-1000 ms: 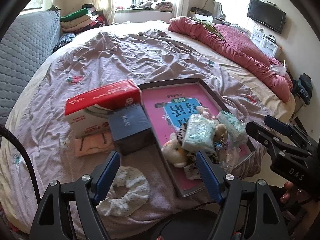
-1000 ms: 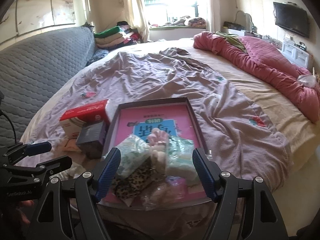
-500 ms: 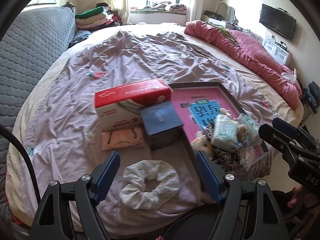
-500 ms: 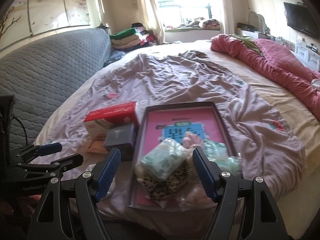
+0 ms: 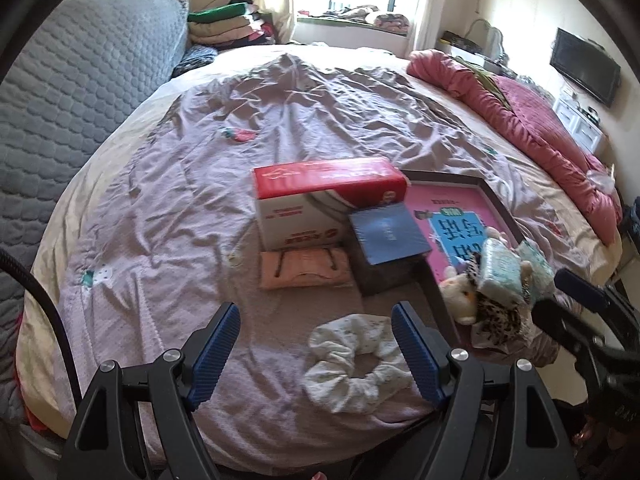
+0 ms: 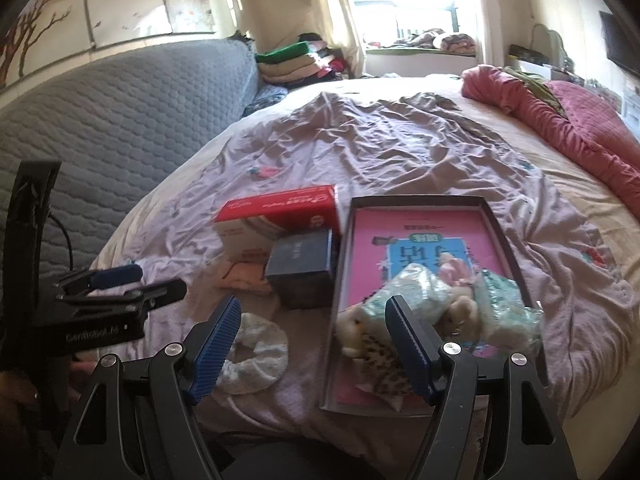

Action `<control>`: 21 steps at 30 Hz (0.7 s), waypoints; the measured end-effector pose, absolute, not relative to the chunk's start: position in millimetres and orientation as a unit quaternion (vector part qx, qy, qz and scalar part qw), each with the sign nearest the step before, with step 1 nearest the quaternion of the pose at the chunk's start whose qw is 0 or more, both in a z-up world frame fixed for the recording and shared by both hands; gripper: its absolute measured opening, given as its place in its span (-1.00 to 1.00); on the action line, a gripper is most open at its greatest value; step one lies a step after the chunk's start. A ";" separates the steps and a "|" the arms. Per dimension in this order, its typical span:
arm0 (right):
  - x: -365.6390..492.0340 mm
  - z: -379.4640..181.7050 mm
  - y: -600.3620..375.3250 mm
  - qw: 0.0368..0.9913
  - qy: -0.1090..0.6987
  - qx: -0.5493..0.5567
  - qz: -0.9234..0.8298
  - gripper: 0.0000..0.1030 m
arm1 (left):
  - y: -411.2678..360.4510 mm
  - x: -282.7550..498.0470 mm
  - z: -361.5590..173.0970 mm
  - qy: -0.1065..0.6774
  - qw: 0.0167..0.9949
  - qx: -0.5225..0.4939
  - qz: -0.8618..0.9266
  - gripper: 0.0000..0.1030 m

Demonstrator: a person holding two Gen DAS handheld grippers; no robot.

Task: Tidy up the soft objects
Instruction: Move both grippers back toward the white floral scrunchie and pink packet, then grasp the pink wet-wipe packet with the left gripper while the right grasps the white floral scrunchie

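Note:
A white scrunchie [image 5: 354, 364] lies on the purple bedsheet just ahead of my open, empty left gripper [image 5: 316, 354], nearer its right finger. It also shows in the right wrist view [image 6: 256, 354]. A pink folded cloth [image 5: 306, 269] lies behind it. A dark tray [image 6: 494, 216] with a pink book holds a plush toy [image 6: 372, 338] and teal soft packets [image 6: 416, 292]. My right gripper [image 6: 312, 350] is open and empty, hovering before the tray's near left corner.
A red-and-white box [image 5: 320, 196] and a dark blue box [image 5: 386, 240] stand left of the tray. A grey padded headboard [image 5: 68, 92] is at left, a red quilt [image 5: 540, 128] at far right. The bed's edge is close below both grippers.
Both grippers have swung left and pulled back. The scrunchie now sits right of centre between the left fingers, and the tray has shifted right in both views. Nothing was grasped.

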State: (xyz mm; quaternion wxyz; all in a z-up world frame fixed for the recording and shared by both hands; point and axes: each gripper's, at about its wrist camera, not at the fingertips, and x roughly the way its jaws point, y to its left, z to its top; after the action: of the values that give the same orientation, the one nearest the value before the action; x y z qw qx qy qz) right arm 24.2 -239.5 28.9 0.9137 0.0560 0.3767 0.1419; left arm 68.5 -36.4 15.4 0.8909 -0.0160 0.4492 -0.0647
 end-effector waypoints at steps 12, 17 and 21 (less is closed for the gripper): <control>26.1 7.4 -197.9 0.895 0.406 0.028 0.182 0.48 | -6.0 77.5 -3.2 0.462 0.885 -0.042 -0.044 0.50; 28.1 -6.8 -182.6 0.886 0.421 0.018 0.194 0.48 | -1.5 85.0 -15.9 0.471 0.879 -0.053 -0.047 0.50; 31.1 -20.5 -169.2 0.877 0.434 0.015 0.207 0.48 | -0.7 96.3 -29.4 0.480 0.874 -0.059 -0.051 0.50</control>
State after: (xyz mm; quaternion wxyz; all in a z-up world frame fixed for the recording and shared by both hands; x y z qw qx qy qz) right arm 31.1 -169.2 -20.5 0.8767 0.0149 0.4338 0.2071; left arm 96.3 -0.7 -29.4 0.8735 -0.0595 0.4804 -0.0511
